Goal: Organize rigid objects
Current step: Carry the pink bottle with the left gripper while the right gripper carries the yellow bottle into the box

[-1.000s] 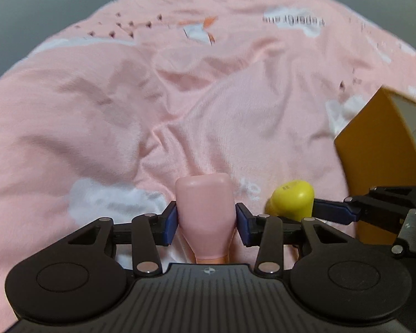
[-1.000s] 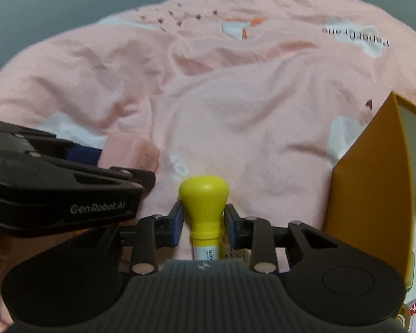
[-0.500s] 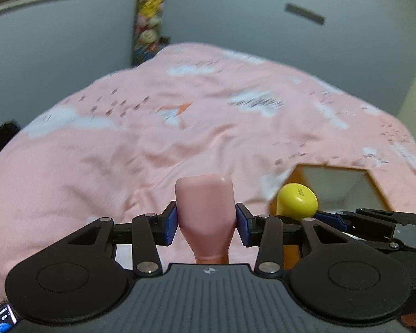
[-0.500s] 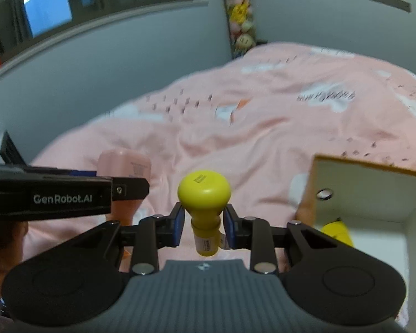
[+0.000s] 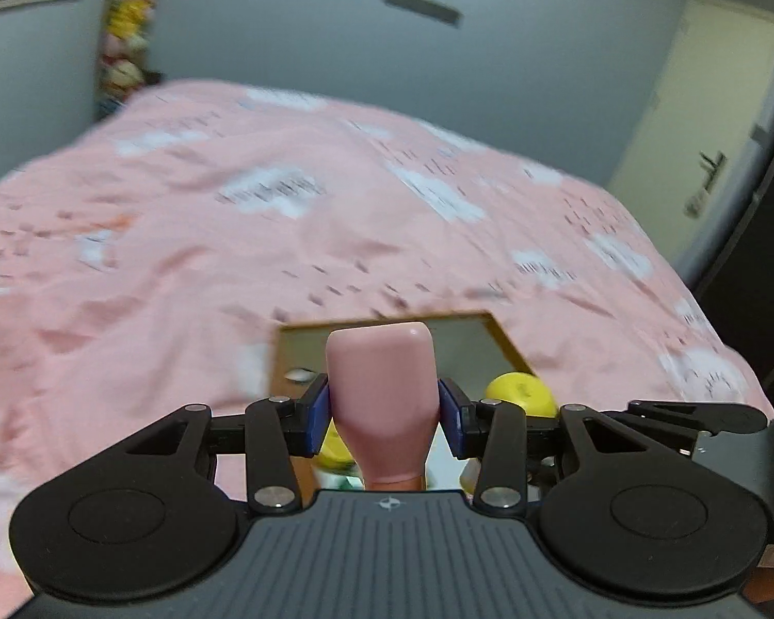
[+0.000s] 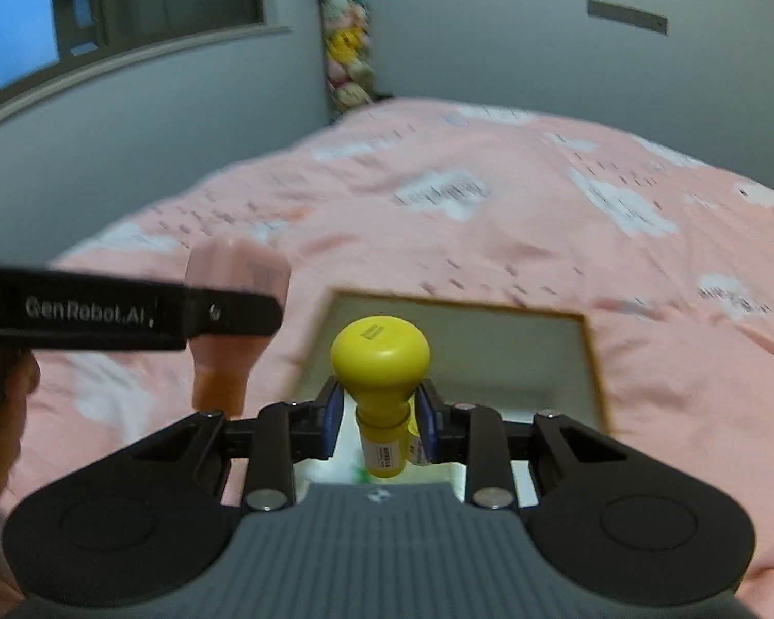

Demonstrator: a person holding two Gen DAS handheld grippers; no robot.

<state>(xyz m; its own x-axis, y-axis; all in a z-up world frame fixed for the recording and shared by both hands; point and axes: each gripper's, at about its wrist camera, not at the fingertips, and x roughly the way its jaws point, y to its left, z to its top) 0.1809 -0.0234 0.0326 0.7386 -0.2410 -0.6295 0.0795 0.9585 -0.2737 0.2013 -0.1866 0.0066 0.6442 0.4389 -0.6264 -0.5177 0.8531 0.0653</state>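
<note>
My left gripper (image 5: 383, 415) is shut on a pink bottle (image 5: 382, 387) and holds it upright above the near edge of an open cardboard box (image 5: 505, 340). My right gripper (image 6: 378, 418) is shut on a yellow-capped bottle (image 6: 380, 356) and holds it over the same box (image 6: 591, 361). That yellow cap (image 5: 521, 394) shows to the right of the pink bottle in the left wrist view. The pink bottle (image 6: 232, 278) and the left gripper show at the left of the right wrist view. Another yellow item (image 5: 335, 446) lies inside the box.
The box sits on a bed with a pink cloud-print cover (image 5: 232, 237). Grey walls stand behind it. A door (image 5: 717, 103) is at the right, a column of plush toys (image 6: 345, 46) in the far corner, and a window (image 6: 103, 15) at the left.
Both grippers have risen and moved right with their bottles. The box has shifted from the right side of both views to directly under the grippers, its open top now seen from above.
</note>
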